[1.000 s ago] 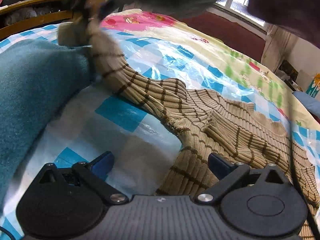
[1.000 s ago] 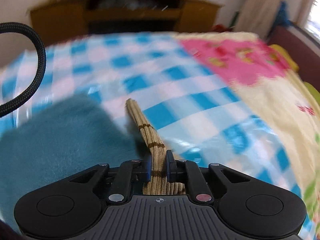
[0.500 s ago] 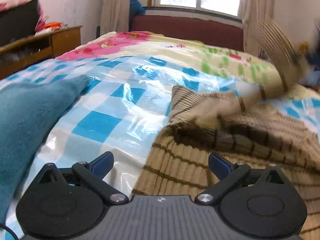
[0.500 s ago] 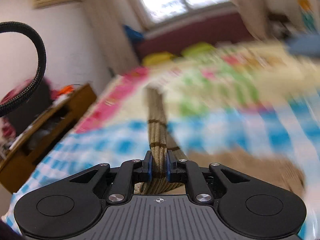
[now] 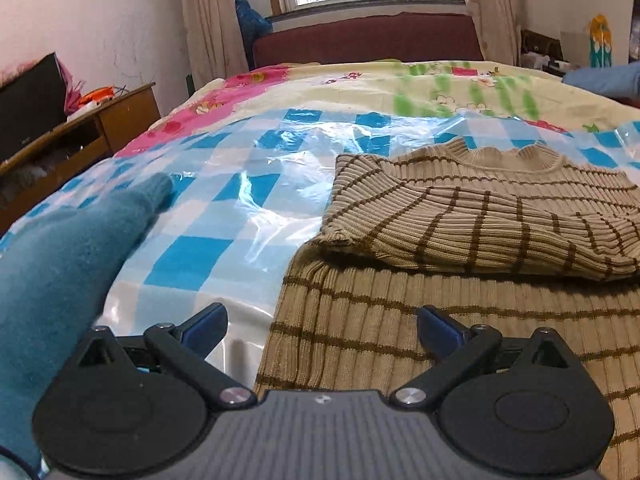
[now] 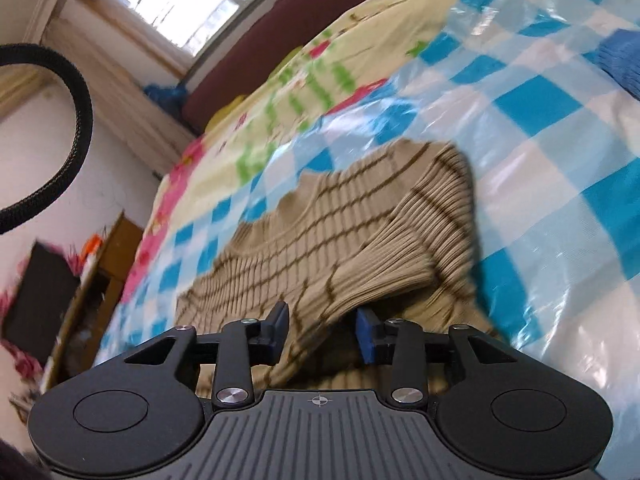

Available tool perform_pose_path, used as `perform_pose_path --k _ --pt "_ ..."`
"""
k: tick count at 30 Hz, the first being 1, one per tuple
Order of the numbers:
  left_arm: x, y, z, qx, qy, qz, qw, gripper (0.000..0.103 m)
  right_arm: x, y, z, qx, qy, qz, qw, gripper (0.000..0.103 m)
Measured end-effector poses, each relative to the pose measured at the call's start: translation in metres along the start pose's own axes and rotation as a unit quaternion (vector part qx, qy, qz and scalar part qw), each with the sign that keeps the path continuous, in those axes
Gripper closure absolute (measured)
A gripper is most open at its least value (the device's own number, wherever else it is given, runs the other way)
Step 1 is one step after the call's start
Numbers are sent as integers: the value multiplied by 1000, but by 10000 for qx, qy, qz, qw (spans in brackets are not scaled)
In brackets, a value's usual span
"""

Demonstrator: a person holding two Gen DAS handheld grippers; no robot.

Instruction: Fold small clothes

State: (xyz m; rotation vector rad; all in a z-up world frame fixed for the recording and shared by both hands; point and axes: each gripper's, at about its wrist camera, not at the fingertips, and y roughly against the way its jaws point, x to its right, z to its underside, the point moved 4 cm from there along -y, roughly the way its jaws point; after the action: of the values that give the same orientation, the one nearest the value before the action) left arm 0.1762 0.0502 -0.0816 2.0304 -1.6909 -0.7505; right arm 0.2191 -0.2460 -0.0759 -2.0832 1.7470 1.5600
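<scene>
A beige ribbed sweater with brown stripes [image 5: 460,280] lies flat on the blue-and-white checked plastic sheet [image 5: 224,216] on the bed. One sleeve [image 5: 472,236] is folded across its chest, below the collar. My left gripper [image 5: 320,326] is open and empty, hovering over the sweater's lower left edge. In the right wrist view the sweater [image 6: 320,232] lies ahead, and my right gripper [image 6: 322,332] is open, its jaws standing apart on either side of the folded sleeve's end [image 6: 384,280].
A teal garment [image 5: 68,256] lies on the sheet at the left. A blue knit item [image 6: 622,60] lies at the far right. A wooden cabinet [image 5: 80,128] stands beside the bed on the left. The headboard [image 5: 368,40] and window are beyond.
My right gripper carried the sleeve from the left across the sweater's chest, laid it down and opened. My left gripper stayed open near the sweater's lower edge.
</scene>
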Motion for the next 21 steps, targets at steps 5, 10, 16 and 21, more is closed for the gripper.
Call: perform_pose_path --k 5,10,16,21 --pt "4 -2 -10 1 -119 23 9999 0 6 -10 -10 17 -262 132 9996 94" --pt "-7 6 -27 320 76 -30 9995 0 -4 13 -23 534 -40 3 9986 98" --pt "-19 -17 -23 -120 194 -86 9997 0 12 -14 -5 -24 299 736 9968 93" --pt "-31 -7 -31 26 328 -48 9994 0 6 0 -6 98 514 741 9959 90"
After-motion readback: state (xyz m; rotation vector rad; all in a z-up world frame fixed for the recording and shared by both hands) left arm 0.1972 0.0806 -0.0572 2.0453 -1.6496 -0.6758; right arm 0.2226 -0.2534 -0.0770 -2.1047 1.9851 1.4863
